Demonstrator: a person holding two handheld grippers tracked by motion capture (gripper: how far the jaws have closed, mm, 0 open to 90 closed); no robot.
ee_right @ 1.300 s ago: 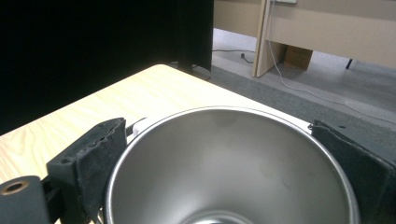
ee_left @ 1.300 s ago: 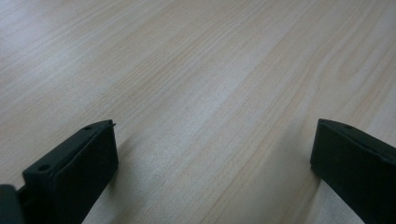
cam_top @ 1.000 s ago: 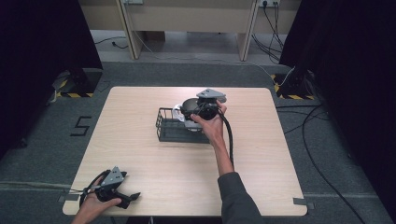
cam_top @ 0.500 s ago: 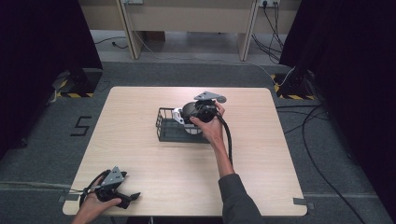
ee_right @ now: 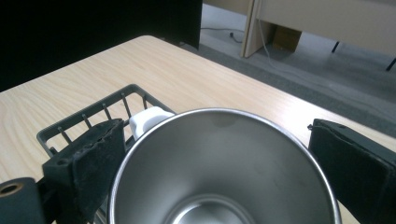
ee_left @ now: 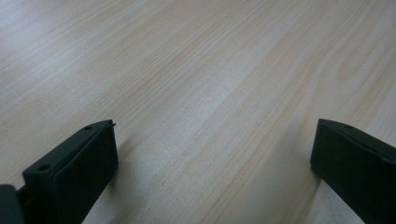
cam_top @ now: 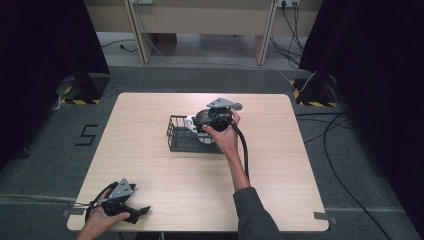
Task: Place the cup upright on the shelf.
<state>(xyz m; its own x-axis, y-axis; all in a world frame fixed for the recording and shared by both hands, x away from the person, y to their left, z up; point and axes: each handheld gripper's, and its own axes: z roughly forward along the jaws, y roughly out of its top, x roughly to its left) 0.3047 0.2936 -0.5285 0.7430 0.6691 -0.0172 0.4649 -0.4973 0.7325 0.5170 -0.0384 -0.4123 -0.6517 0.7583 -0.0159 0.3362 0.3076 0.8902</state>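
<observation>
The right tongs (ee_right: pixel 212 177) straddle the steel cup (ee_right: pixel 224 168) over the black wire basket (cam_top: pixel 182 137) at mid-bench; their jaws have just been opening, the right one standing clear of the rim. The left tongs (ee_left: pixel 212 163) rest wide and empty at the near left corner of the bench (cam_top: pixel 150 165). Open bench surrounds the basket.

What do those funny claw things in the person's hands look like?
Each one is black, with two chunky, flat black jaws and a grey three-cornered plate on top. The left gripper has a black cable looped beside it. A thick black cable trails from the right gripper along the forearm. That arm wears a dark grey sleeve from about the elbow.
</observation>
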